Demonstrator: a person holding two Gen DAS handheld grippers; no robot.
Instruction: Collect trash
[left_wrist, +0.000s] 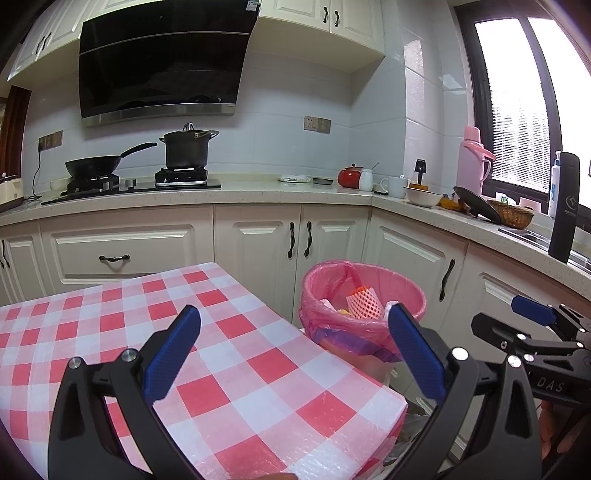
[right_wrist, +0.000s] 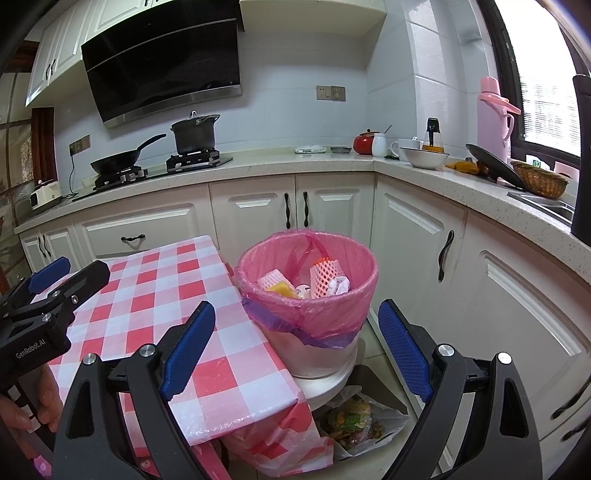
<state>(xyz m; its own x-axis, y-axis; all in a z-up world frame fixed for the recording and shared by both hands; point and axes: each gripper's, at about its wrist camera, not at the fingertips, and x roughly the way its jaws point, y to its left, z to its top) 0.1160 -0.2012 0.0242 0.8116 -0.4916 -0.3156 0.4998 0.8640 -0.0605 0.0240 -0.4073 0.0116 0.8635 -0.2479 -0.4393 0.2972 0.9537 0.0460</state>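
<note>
Trash sits in the pink-lined bin (right_wrist: 306, 280) beside the checked counter (left_wrist: 229, 354), both claws, left (left_wrist: 293, 350) and right (right_wrist: 295, 350), released and empty, so I'd scan slowly for leftovers, noting the bag (right_wrist: 354, 421) below.

White cabinets (left_wrist: 255, 240), bright window (left_wrist: 524, 110).

"DAS" on the right claw (left_wrist: 532, 314); "GenRobot.AI" on the left claw (right_wrist: 50, 275).
</note>
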